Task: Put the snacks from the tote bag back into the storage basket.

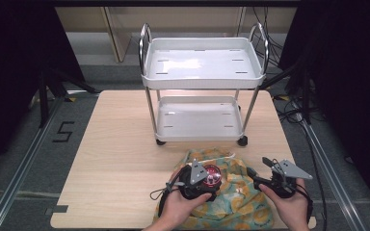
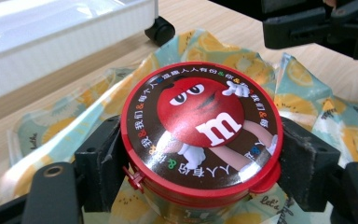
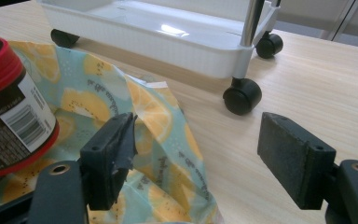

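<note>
Left gripper clamped on a red-lidded candy tub, jaws pressing both sides, above a lemon-print bag at the table's near edge. Right gripper spread wide with nothing between the jaws, one jaw over the bag's edge, the other over bare wood. From the right gripper view, barcode label on the tub's side; from the left gripper view, cartoon lid face. From the high view alone, two-tier white cart behind.

Bright overhead light, glare on cart.
</note>
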{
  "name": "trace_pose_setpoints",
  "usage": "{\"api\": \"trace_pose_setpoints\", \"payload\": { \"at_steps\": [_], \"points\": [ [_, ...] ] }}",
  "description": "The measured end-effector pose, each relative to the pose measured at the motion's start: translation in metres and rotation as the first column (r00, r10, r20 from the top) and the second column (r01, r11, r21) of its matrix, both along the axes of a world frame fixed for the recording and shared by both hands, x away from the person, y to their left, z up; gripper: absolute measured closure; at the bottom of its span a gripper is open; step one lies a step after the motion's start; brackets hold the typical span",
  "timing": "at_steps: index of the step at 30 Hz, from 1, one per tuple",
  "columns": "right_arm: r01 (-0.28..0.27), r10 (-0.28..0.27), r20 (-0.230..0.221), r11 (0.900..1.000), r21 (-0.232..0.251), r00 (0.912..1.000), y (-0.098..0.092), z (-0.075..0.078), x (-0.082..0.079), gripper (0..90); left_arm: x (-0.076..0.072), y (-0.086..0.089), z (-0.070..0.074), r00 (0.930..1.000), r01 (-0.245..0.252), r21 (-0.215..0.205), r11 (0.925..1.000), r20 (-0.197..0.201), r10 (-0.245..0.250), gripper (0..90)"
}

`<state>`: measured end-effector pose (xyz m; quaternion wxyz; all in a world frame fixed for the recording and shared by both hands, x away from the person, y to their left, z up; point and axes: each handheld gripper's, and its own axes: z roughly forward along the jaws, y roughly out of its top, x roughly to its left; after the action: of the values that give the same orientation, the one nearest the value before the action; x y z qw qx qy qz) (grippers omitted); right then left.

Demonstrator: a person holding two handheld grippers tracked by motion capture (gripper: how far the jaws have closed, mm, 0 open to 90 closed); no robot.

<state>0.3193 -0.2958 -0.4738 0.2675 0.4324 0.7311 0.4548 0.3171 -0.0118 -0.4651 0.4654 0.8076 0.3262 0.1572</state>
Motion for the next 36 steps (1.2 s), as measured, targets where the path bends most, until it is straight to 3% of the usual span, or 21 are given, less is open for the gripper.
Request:
{"api": "trace_pose_setpoints", "payload": {
  "at_steps": [1, 2, 5, 9, 10, 12, 19, 21, 22, 23, 30, 36],
  "points": [
    [0.001, -0.001, 0.000, 1.000, 0.000, 1.0000, 0.000, 0.000, 0.000, 28.6, -0.001, -0.002, 0.000, 0.9997, -0.023, -0.042, 0.9989, -0.008, 0.023, 25.3],
    [-0.004, 0.004, 0.010, 1.000, -0.006, 0.9999, 0.000, 0.000, 0.001, 28.6, -0.001, 0.000, 0.001, 0.9999, -0.014, -0.020, 0.9997, 0.004, 0.014, 25.3],
    [0.000, 0.000, -0.001, 1.000, 0.002, 1.0000, 0.000, 0.000, 0.000, 28.5, -0.001, -0.001, 0.003, 0.9997, -0.025, -0.043, 0.9987, 0.001, 0.025, 25.3],
    [0.000, 0.000, 0.000, 1.000, 0.002, 1.0000, 0.000, 0.000, 0.000, 28.5, -0.001, 0.002, 0.006, 0.9996, -0.025, -0.021, 0.9995, 0.013, 0.025, 25.3],
    [0.000, 0.000, 0.000, 1.000, 0.002, 1.0000, 0.000, 0.000, 0.000, 28.5, -0.001, 0.001, 0.006, 0.9993, -0.034, -0.042, 0.9985, 0.012, 0.035, 25.3],
    [-0.004, 0.004, 0.008, 1.000, -0.006, 1.0000, -0.001, 0.000, 0.001, 28.5, -0.002, 0.002, 0.007, 0.9990, -0.044, -0.046, 0.9980, 0.004, 0.044, 25.3],
    [-0.012, 0.013, 0.022, 1.000, -0.020, 0.9997, -0.002, 0.000, 0.002, 28.5, 0.000, 0.004, 0.011, 0.9987, -0.049, -0.047, 0.9977, 0.015, 0.050, 25.4],
    [-0.011, 0.012, 0.023, 1.000, -0.013, 0.9997, -0.001, 0.000, 0.002, 28.5, -0.001, 0.005, 0.012, 0.9985, -0.056, -0.053, 0.9970, -0.003, 0.055, 25.4],
    [-0.011, 0.011, 0.023, 1.000, -0.016, 0.9997, -0.001, 0.000, 0.002, 28.5, 0.000, 0.005, 0.013, 0.9986, -0.051, -0.041, 0.9979, 0.015, 0.051, 25.3],
    [-0.014, 0.014, 0.031, 1.000, -0.019, 0.9994, -0.001, 0.000, 0.003, 28.5, 0.000, 0.004, 0.013, 0.9981, -0.060, -0.059, 0.9965, 0.008, 0.061, 25.4],
    [0.000, 0.000, 0.006, 1.000, -0.001, 1.0000, 0.000, 0.000, 0.001, 28.5, 0.001, 0.007, 0.017, 0.9979, -0.063, -0.046, 0.9969, 0.013, 0.064, 25.4],
    [-0.013, 0.013, 0.020, 1.000, -0.015, 0.9997, -0.001, 0.000, 0.002, 28.5, 0.001, 0.008, 0.018, 0.9971, -0.075, -0.066, 0.9950, 0.003, 0.075, 25.4]
  ]
}}
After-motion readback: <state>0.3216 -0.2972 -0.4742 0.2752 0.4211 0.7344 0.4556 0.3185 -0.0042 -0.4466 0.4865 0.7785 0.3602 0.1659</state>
